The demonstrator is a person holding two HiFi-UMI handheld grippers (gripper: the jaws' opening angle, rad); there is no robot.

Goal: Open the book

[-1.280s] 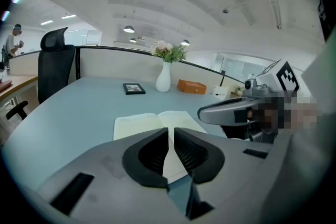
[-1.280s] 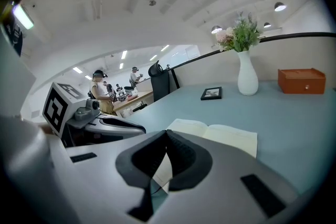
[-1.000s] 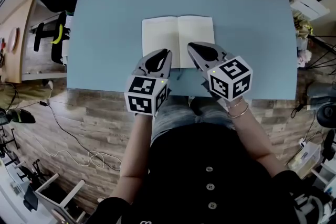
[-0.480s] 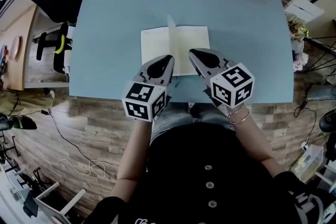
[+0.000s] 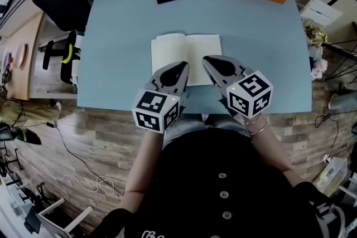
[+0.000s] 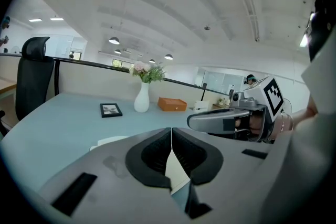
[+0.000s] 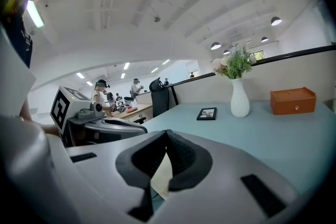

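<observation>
Book lay spread open and flat on the counter, right under the tips of both tongs. Left tongs and right tongs were pinched closed on nothing, probably because the pages needed no holding.

bright, even ceiling light, soft shadows, sharp centres, strong fisheye bending at the edges.

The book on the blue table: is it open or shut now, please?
Open: the book lies flat on the table, two pale pages spread either side of its centre fold.
</observation>
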